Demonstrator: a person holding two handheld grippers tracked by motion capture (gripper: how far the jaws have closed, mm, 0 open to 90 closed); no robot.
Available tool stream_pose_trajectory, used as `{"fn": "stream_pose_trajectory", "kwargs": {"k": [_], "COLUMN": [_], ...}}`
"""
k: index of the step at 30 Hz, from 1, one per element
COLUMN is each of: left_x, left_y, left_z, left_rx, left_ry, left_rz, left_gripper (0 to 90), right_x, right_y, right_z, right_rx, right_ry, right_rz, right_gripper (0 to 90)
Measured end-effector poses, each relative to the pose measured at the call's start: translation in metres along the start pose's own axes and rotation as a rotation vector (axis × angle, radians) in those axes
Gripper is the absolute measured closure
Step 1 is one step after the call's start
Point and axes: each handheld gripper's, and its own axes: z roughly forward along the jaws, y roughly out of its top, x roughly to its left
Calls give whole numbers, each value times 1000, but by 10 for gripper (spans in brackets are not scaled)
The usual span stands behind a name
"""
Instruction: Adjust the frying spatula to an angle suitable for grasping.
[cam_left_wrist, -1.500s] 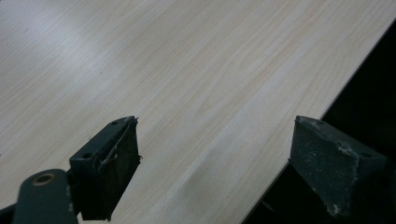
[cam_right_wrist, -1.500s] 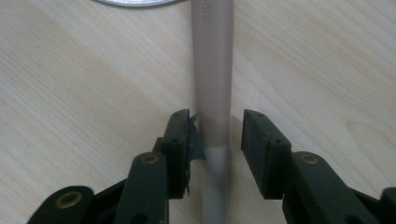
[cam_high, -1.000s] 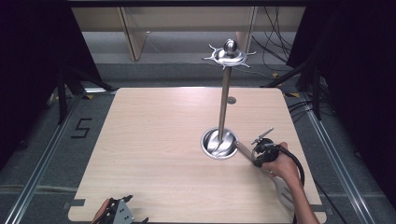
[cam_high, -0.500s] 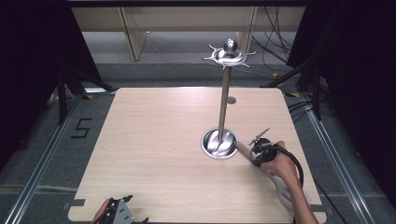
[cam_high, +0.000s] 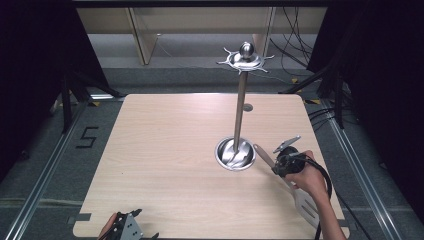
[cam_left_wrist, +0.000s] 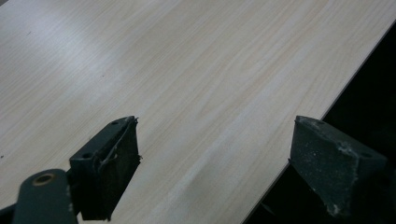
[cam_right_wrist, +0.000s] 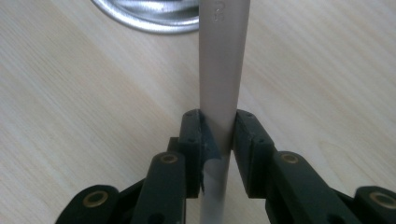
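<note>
A metal utensil stand (cam_high: 240, 107) rises from a round dish base (cam_high: 235, 154) on the wooden table (cam_high: 165, 150), with a ring of hooks at its top (cam_high: 245, 59). My right gripper (cam_high: 281, 165) is right of the base, shut on the beige handle of a spatula (cam_high: 263, 154). The handle tip points at the base, and the slotted head (cam_high: 306, 202) trails toward the front right corner. In the right gripper view the handle (cam_right_wrist: 222, 60) runs up between my pads (cam_right_wrist: 218, 135) toward the base rim (cam_right_wrist: 149, 14). My left gripper (cam_high: 125, 229) stands open at the front left edge, nothing between its fingers (cam_left_wrist: 217, 163).
Dark floor with cables and rails surrounds the table. A small round mark (cam_high: 248, 107) sits on the table behind the stand. In the left gripper view the table edge (cam_left_wrist: 299, 140) runs diagonally under the right jaw.
</note>
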Motion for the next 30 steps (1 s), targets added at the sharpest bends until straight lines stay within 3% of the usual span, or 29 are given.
{"fn": "stream_pose_trajectory", "kwargs": {"k": [4, 5, 8, 11, 13, 17, 18, 20, 21, 22, 24, 25, 29, 30], "left_x": [0, 0, 0, 0, 0, 0, 0, 0, 0, 0, 0, -1, -1, -2], "left_y": [0, 0, 0, 0, 0, 0, 0, 0, 0, 0, 0, -1, -1, -1], "left_z": [-1, 0, 0, 0, 0, 0, 0, 0, 0, 0, 0, 3, 3, 3], "left_rx": [8, 7, 0, -1, 0, 1, 1, 2, 2, -1, -5, -29, -30, -32], "left_ry": [-1, 0, 1, 0, 0, -1, 0, -1, -1, -1, 1, 20, 15, 14], "left_rz": [2, 2, 1, 2, 1, 2, 2, 1, 1, 2, -1, -28, -34, -39], "left_gripper": [150, 150, 150, 150, 150, 150, 150, 150, 150, 150, 150, 150, 150, 150], "right_x": [-3, -6, -5, -5, -6, -5, -5, -6, -7, -5, -6, -7, -9, -10], "right_y": [-4, -5, -7, -10, -10, -13, -13, -16, -16, -17, -18, -19, -21, -22], "right_z": [-12, -15, -23, -28, -32, -42, -48, -54, -59, -62, -63, -69, -76, -80], "right_rx": [-61, -86, -104, -191, -185, -238, -230, -296, -279, -291, -315, -325, -364, -385], "right_ry": [-10, -15, -5, -10, -11, -2, 7, -11, 4, 10, 1, 9, 19, 40], "right_rz": [-11, -34, -14, -1, -21, 1, 3, -7, -17, 9, -1, -2, -3, 3], "right_gripper": [746, 746, 746, 747, 746, 747, 747, 747, 747, 747, 747, 748, 748, 748]}}
